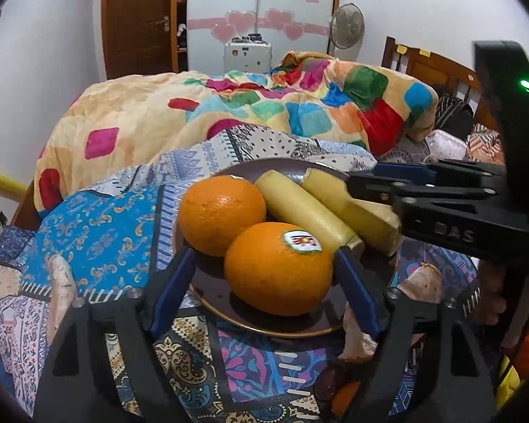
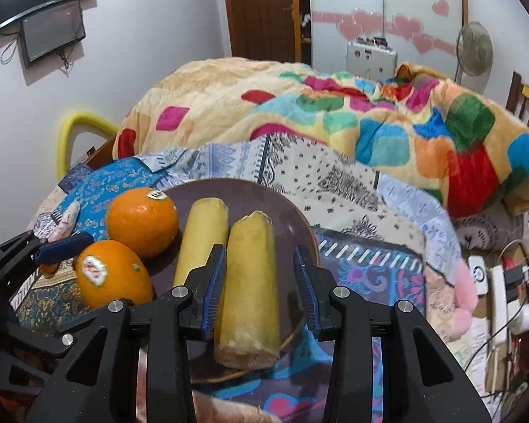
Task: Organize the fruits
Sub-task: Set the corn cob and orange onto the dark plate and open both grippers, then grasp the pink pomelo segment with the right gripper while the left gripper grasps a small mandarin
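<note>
Here, a dark plate rests on a patterned bedspread and carries two oranges and two yellow banana pieces. The left gripper straddles the near orange with its jaws spread, blue pads just beside the fruit and not pressing it. The far orange touches the near one. The right gripper is likewise released, its jaws spread around the right banana piece; the left banana piece lies just beside it.
</note>
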Tool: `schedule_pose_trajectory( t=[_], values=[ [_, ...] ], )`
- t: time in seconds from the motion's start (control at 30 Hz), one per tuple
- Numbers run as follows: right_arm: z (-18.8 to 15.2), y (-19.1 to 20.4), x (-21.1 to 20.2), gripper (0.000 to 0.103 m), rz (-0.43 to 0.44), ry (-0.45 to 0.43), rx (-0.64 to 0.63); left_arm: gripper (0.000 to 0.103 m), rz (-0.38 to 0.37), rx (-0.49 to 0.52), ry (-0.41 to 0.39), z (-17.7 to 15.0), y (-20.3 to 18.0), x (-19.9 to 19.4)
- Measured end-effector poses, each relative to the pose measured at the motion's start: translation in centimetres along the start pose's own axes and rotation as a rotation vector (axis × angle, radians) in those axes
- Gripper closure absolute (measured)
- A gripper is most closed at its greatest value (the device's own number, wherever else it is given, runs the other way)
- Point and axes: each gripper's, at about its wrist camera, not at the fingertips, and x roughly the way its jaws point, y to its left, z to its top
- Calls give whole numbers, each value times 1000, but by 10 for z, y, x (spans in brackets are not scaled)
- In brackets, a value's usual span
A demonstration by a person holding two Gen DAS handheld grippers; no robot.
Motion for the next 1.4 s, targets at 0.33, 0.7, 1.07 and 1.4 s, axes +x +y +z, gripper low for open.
schedule_pose_trajectory(
  t=[0.33, 0.7, 1.07, 1.4],
  values=[
    [-27, 3, -47, 54, -15, -37, -52, 19, 32, 9, 8, -12, 1, -28],
    [-67, -15, -46, 40, -44, 12, -16, 19, 45, 44, 91, -35, 0, -18],
    [-76, -46, -32, 40, -119, 50, 13, 19, 65, 111, 102, -36, -21, -10],
    [-103, -37, -60, 40, -110, 63, -21, 19, 40, 78, 124, -35, -24, -7]
  ],
)
